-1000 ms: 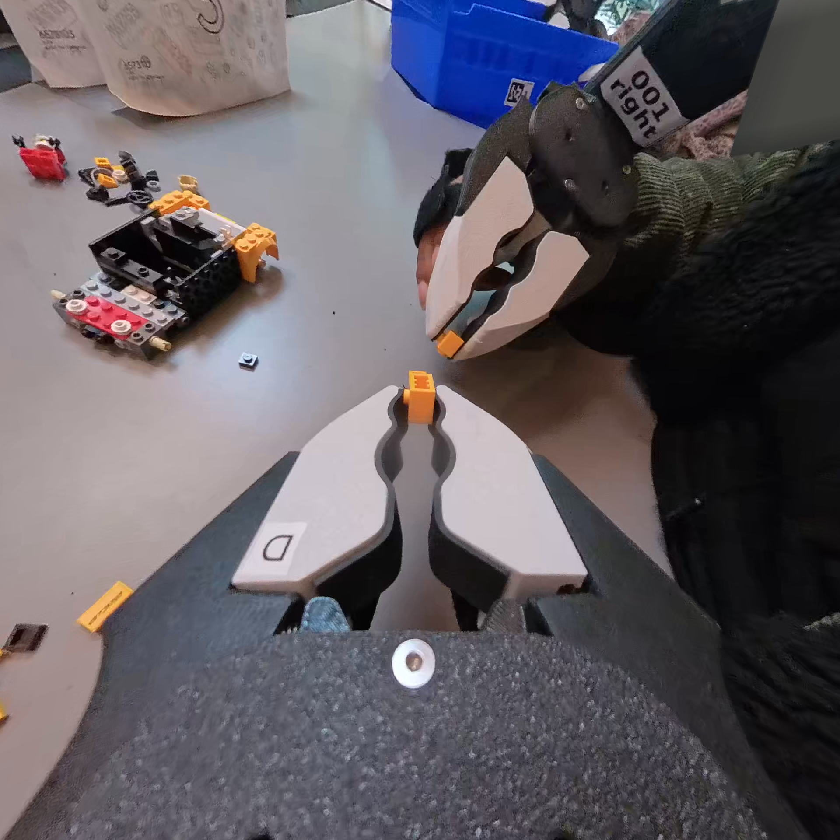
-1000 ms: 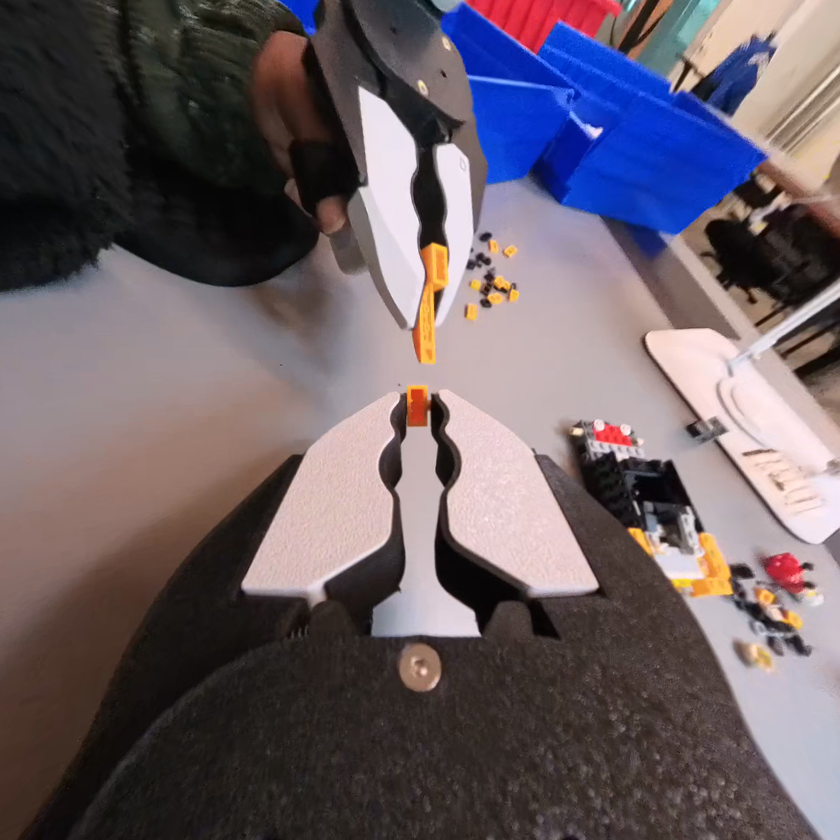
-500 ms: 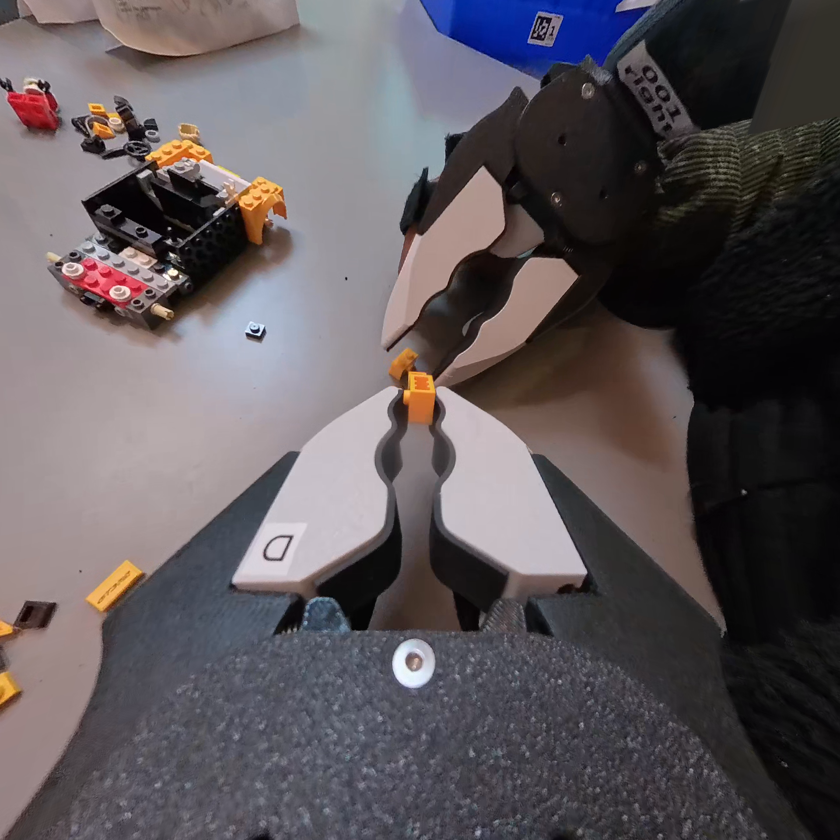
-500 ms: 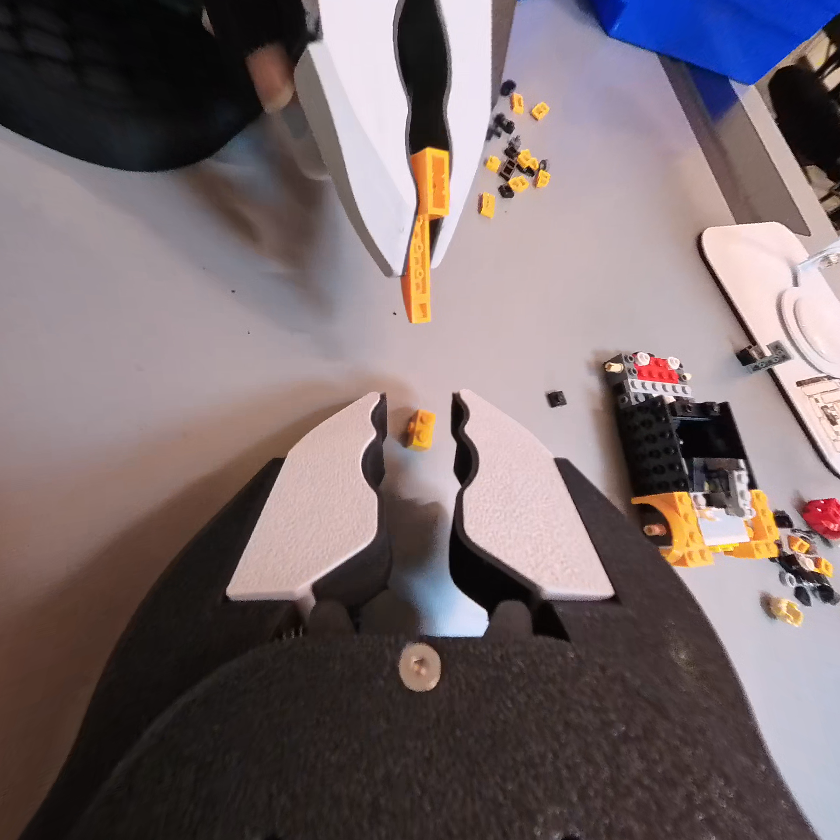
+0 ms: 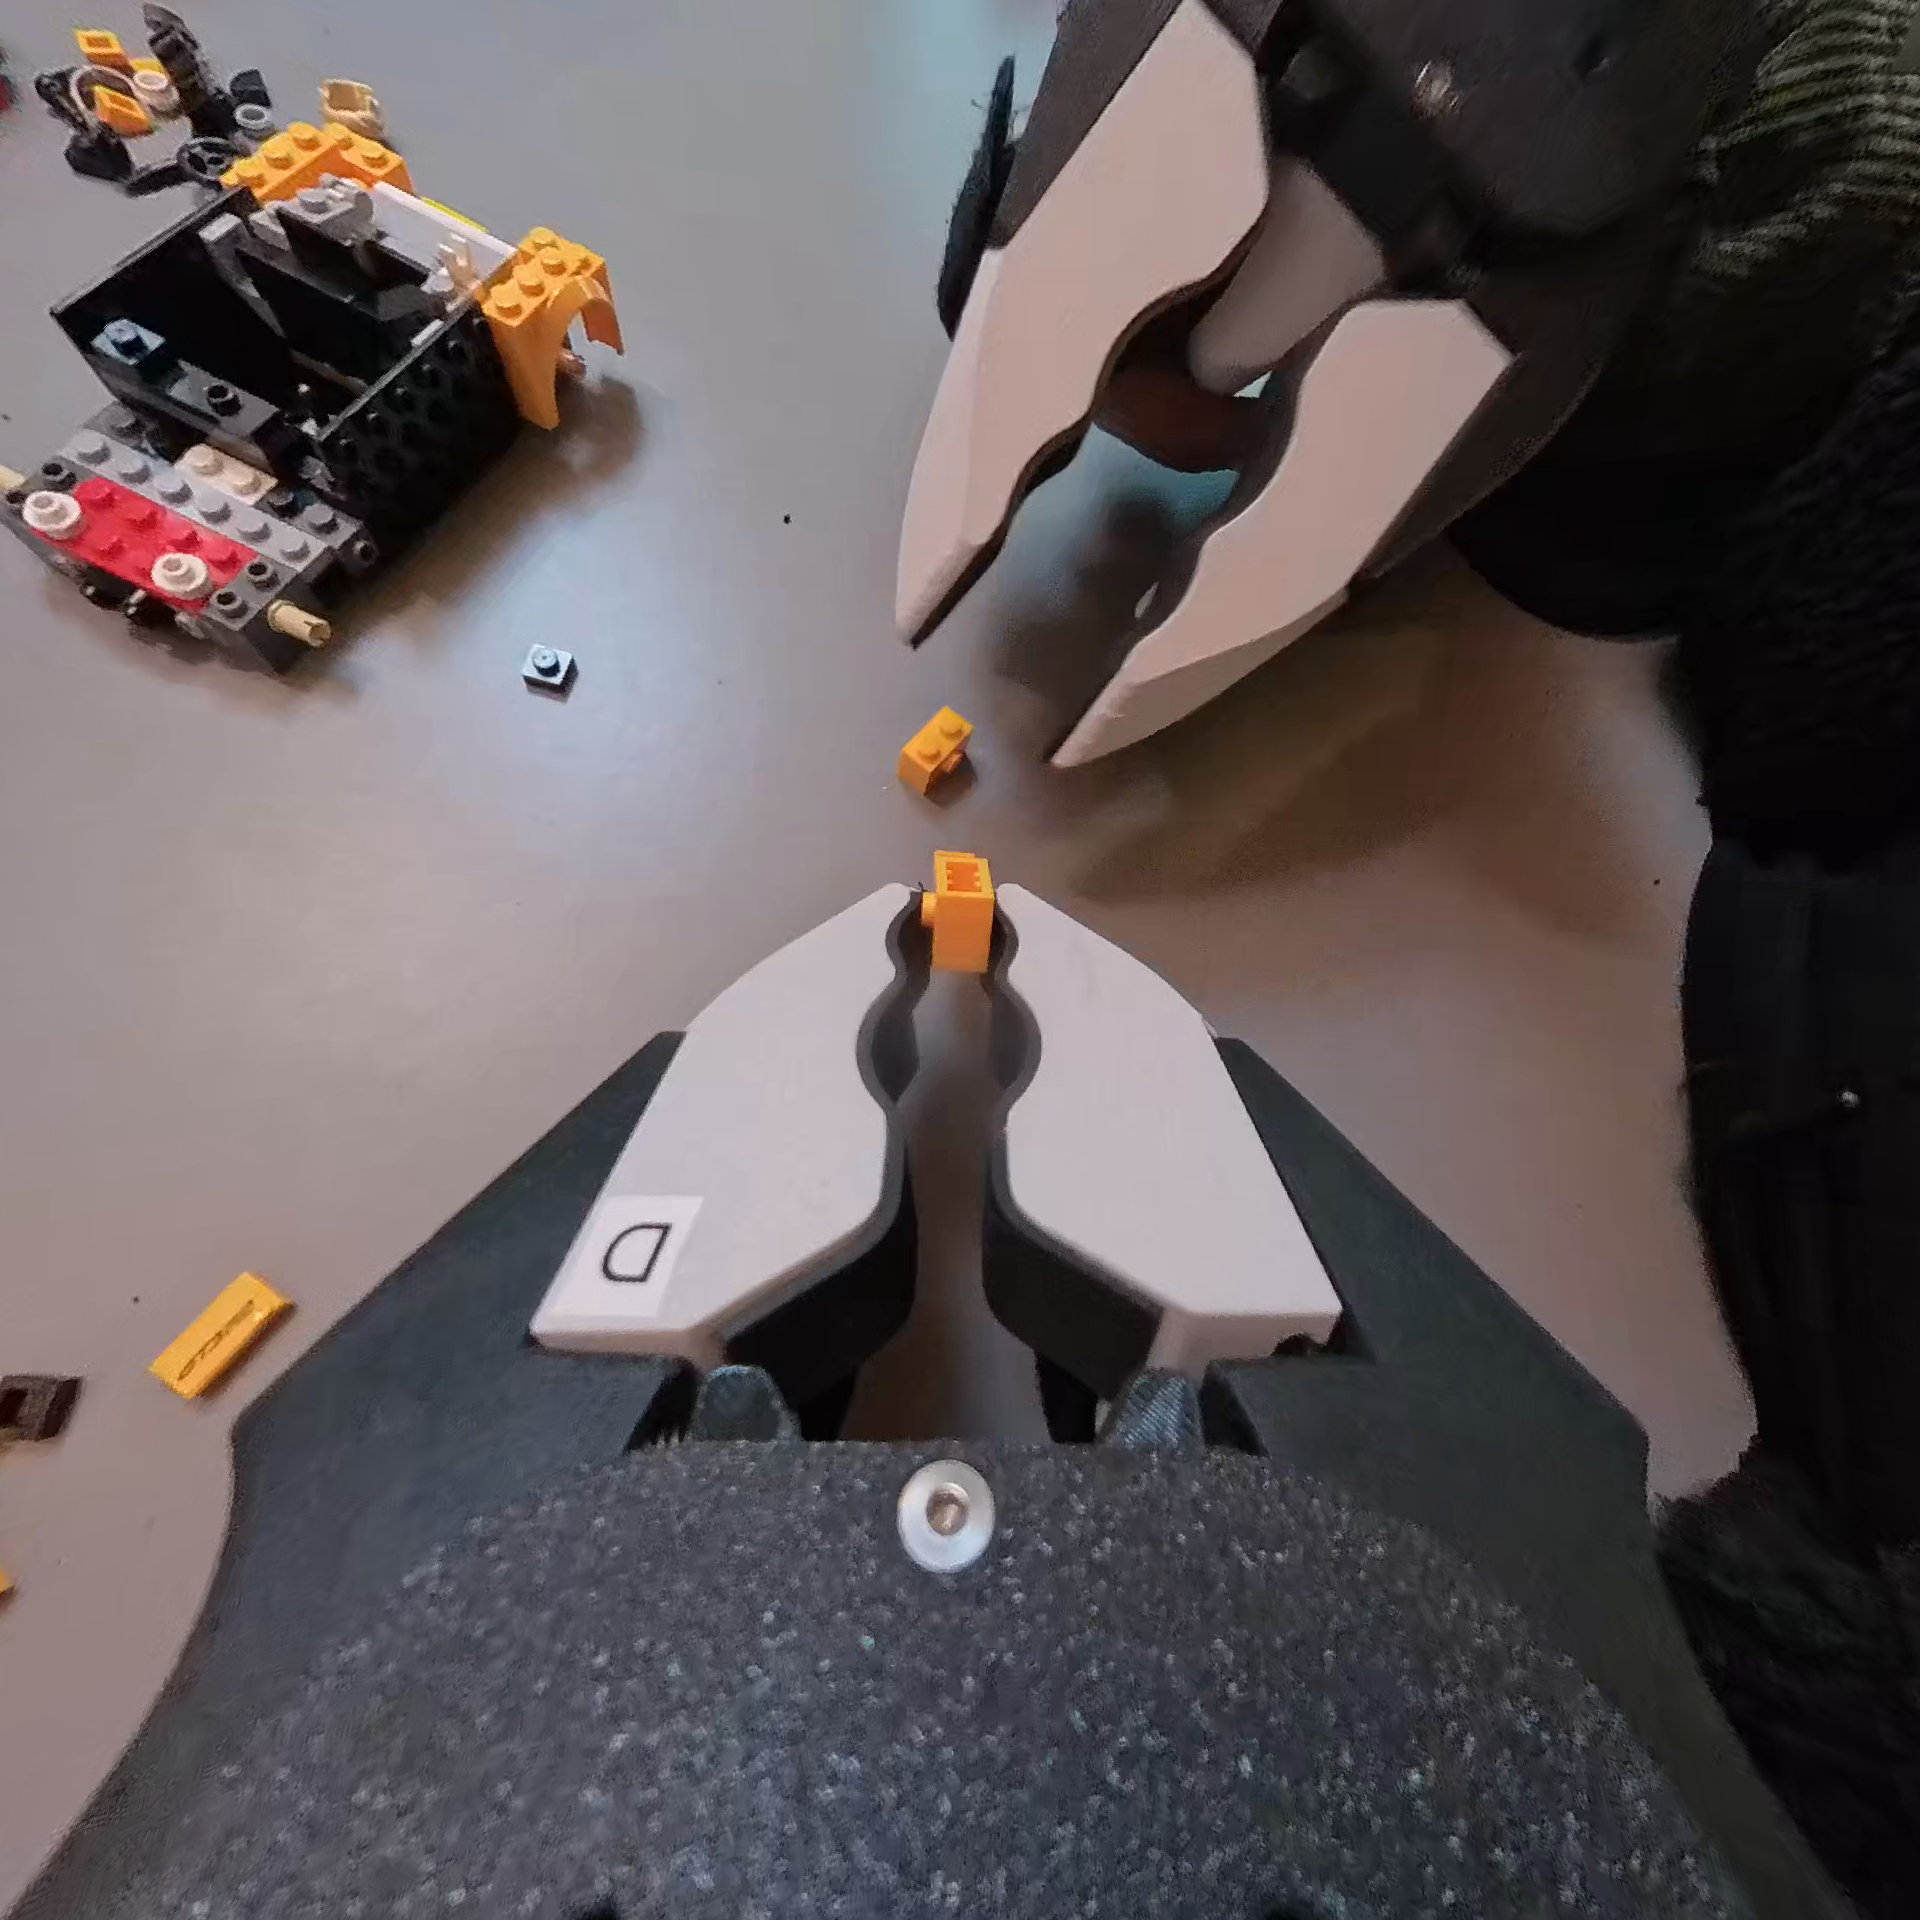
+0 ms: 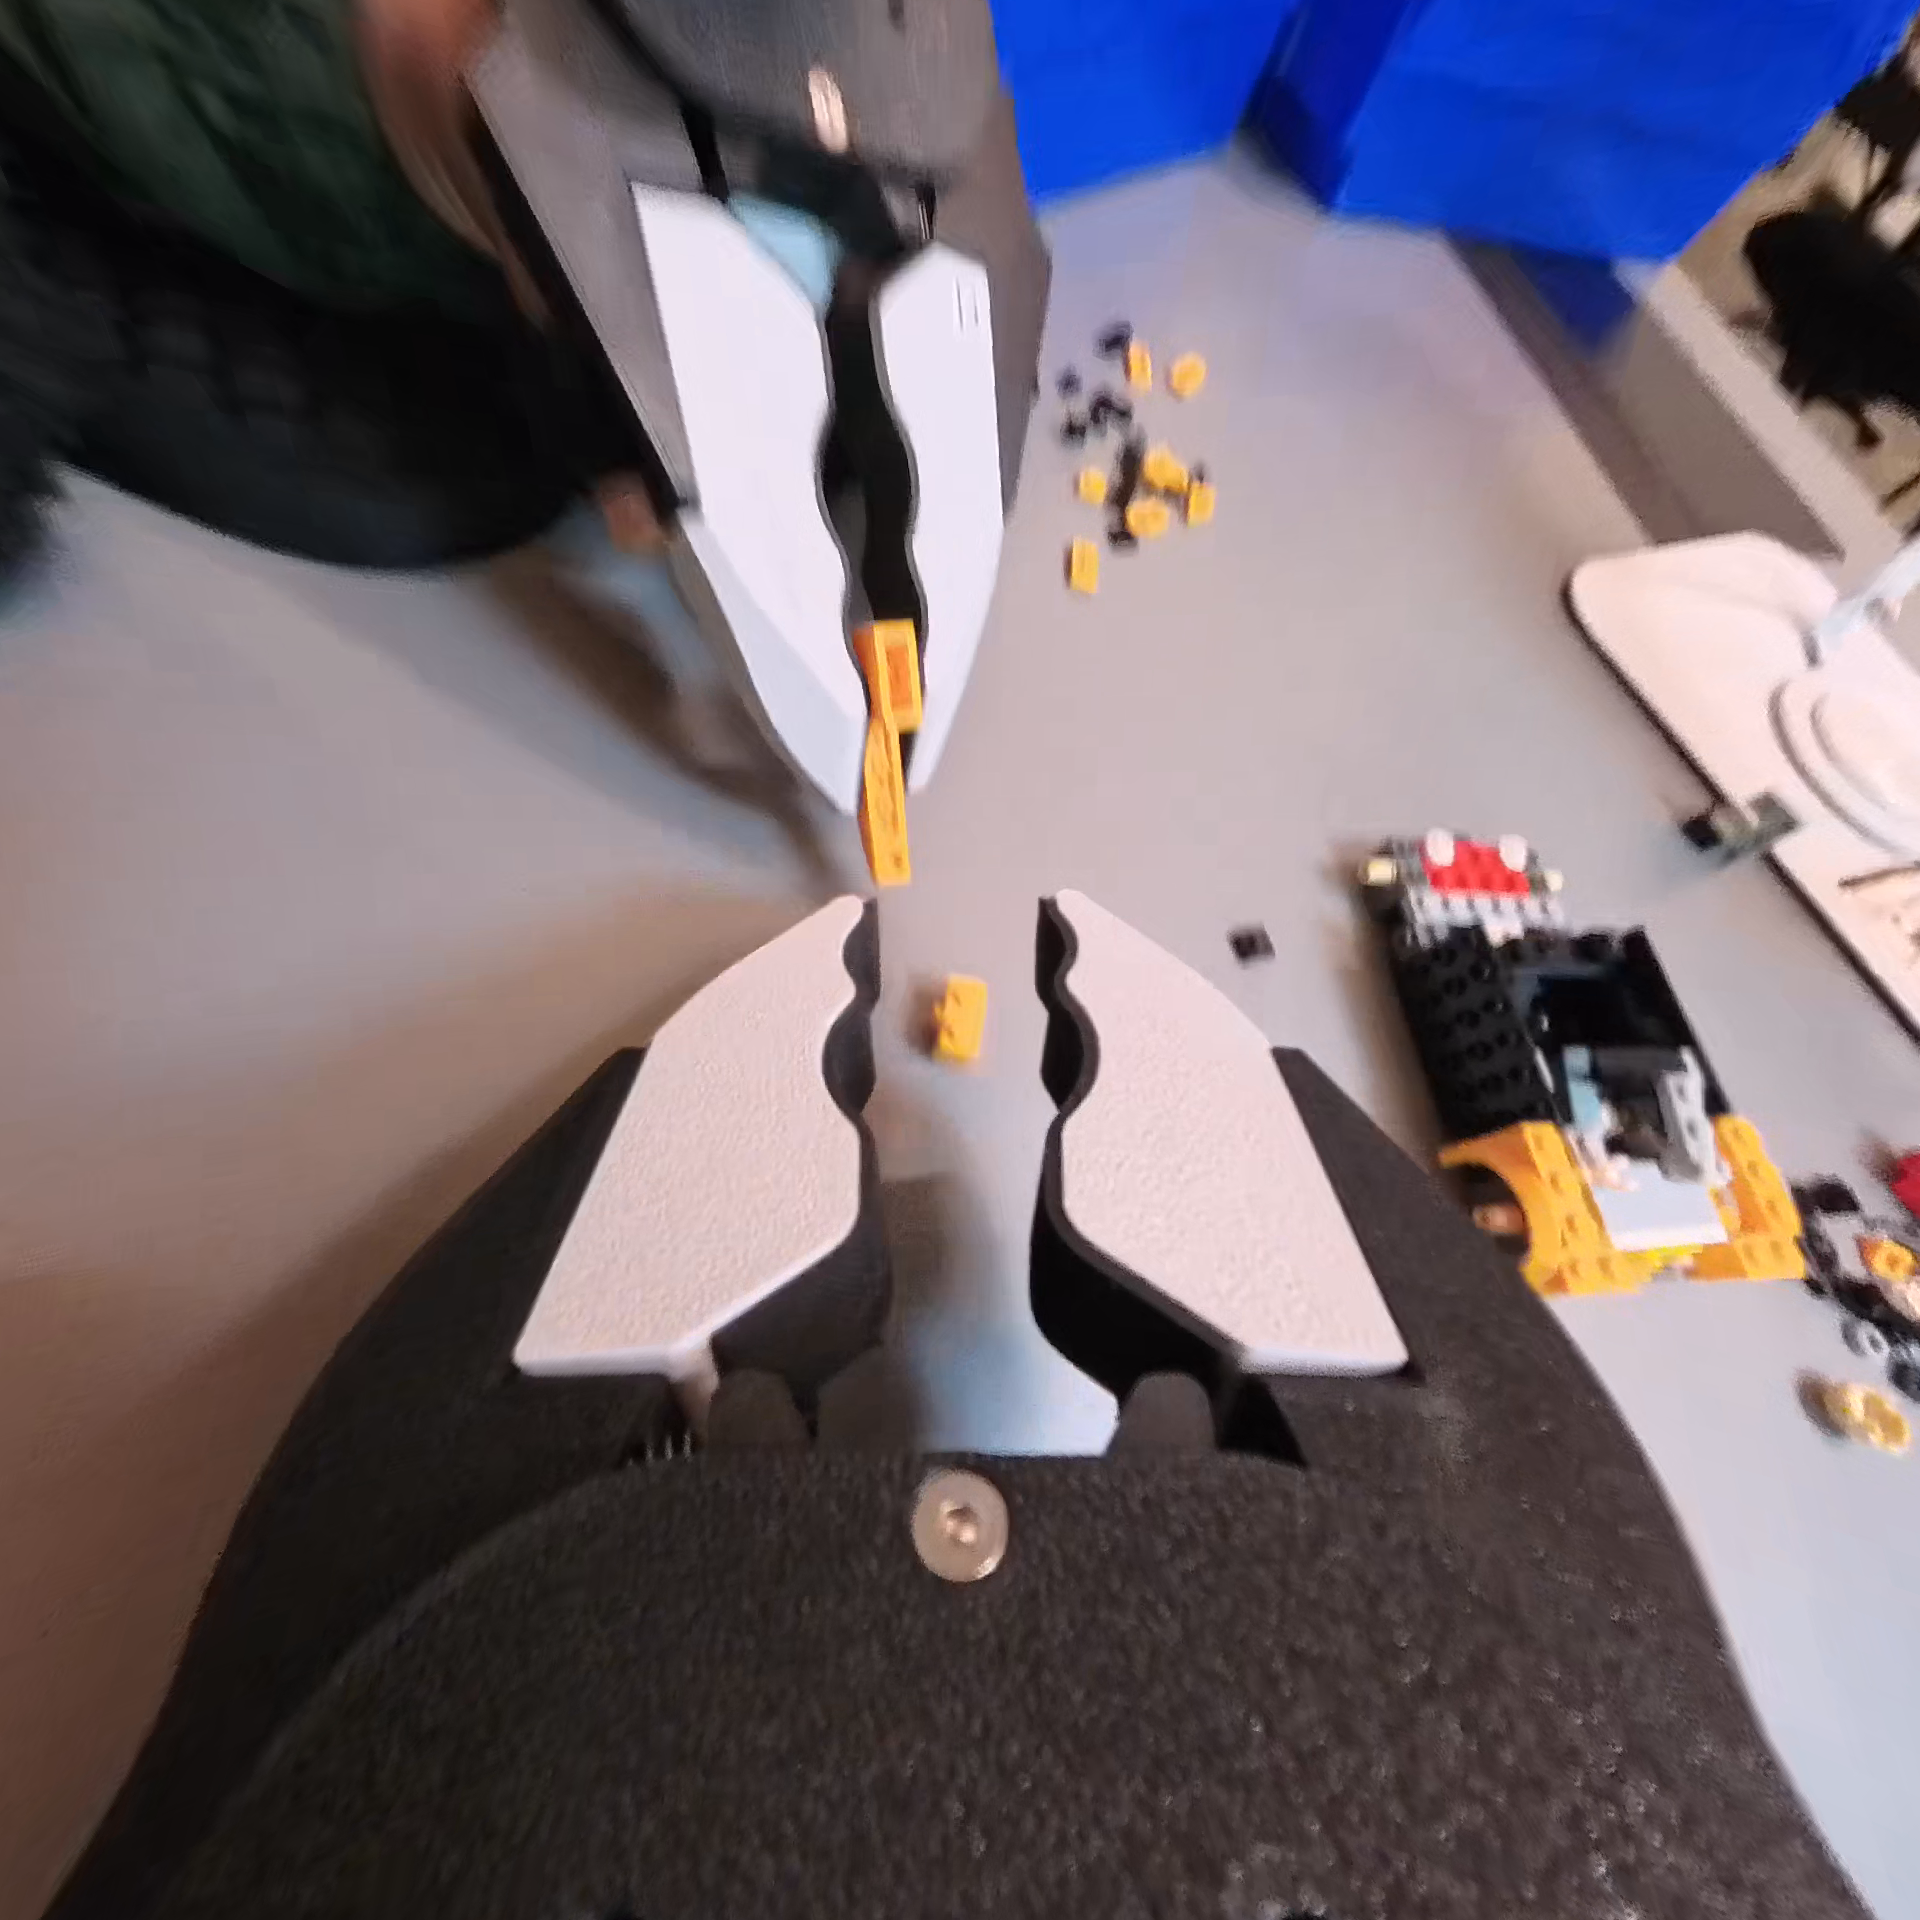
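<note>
- Since half a second ago, my right gripper (image 5: 987, 691) has lifted and pulled back; the small orange brick (image 5: 936, 748) it let go of now lies loose on the desk (image 5: 416, 935).
- Right gripper: fingers wide apart, nothing pressed between them; in its own view the brick (image 6: 958, 1018) sits below the gap, touching neither finger.
- Left gripper (image 5: 961, 914): narrow, pads clamped on an orange brick assembly (image 5: 960, 920) with a long plate hanging from it (image 6: 885, 800).
- Step in hand, my guess: re-grasping the loose brick. That calls for lowering and closing squarely on it.
- Half-built vehicle (image 5: 281, 384) stands well apart.
</note>
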A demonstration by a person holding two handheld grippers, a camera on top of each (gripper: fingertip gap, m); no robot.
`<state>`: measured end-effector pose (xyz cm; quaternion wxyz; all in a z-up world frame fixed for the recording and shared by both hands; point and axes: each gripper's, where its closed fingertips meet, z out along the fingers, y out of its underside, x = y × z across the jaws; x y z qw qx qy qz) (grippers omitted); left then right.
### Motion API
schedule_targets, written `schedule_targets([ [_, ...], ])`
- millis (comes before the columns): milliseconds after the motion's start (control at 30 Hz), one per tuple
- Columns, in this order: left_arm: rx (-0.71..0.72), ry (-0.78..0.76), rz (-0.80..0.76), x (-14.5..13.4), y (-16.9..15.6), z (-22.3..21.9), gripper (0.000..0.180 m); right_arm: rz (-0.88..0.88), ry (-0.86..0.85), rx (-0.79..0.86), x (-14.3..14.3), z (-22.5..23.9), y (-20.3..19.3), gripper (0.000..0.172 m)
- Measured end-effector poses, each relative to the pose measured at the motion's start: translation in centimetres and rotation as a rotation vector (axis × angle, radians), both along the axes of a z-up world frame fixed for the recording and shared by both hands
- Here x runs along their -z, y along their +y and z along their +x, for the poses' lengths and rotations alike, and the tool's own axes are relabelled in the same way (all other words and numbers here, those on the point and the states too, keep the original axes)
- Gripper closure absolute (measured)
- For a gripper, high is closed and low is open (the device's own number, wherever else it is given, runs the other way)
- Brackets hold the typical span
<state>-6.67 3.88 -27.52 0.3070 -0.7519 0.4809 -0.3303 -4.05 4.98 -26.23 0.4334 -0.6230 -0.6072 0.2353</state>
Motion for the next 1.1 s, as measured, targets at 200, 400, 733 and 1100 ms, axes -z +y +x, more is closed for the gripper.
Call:
schedule_targets([
  [200, 0.123, 0.066, 0.218, -0.3, -1.1, 1.3, 0.172, -0.195, 0.206, -0.094, -3.1, -2.2, -2.2, 0.147],
  [400, 0.193, 0.097, 0.286, 0.0, -2.1, 1.9, 0.172, -0.131, 0.131, -0.187, -1.9, -2.4, -3.8, 0.168],
  [733, 0.245, 0.138, 0.350, 0.2, -2.8, 2.0, 0.172, -0.128, 0.094, -0.212, -1.5, -2.3, -4.3, 0.159],
  [1100, 0.208, -0.059, 0.278, -2.4, -2.8, 2.4, 0.167, -0.156, 0.255, -0.218, -4.4, -1.7, -4.2, 0.165],
])
